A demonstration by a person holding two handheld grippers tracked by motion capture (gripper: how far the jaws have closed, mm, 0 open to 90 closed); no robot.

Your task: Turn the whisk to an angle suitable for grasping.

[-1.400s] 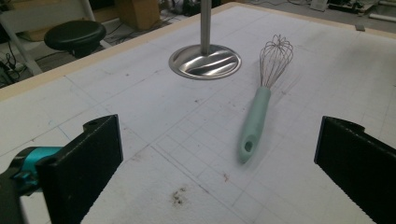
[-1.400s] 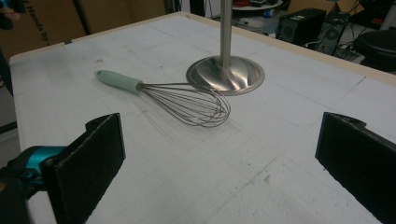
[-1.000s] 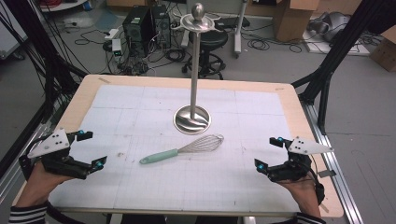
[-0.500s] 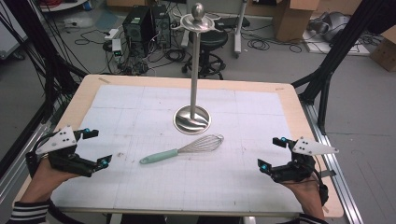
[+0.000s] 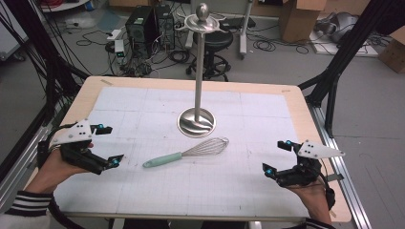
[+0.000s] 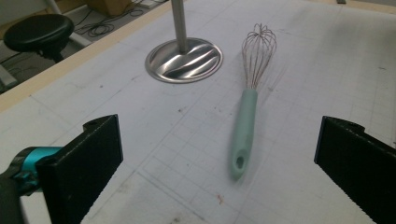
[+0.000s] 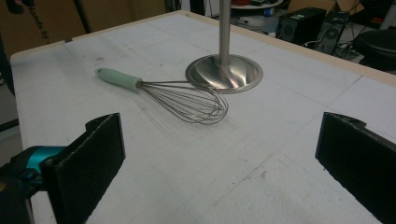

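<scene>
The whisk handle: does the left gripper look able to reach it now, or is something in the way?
Probably yes. The left gripper is open and the whisk handle lies flat on the mat ahead of its jaws, nothing between them. The stand's base sits farther off, beside the wires.

Table (image 5: 305, 119) — whisk (image 5: 188, 152), steel stand (image 5: 197, 121)

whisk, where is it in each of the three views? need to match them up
High view: the whisk lies mid-table, handle pointing left, just in front of the metal stand.
Left gripper view: right of centre, handle end nearest the camera, wire head beside the stand's base.
Right gripper view: upper left of centre, wire head closest to the stand's base.
Shared landmark: the stand's round steel base, apart from the whisk's wire head.
</scene>
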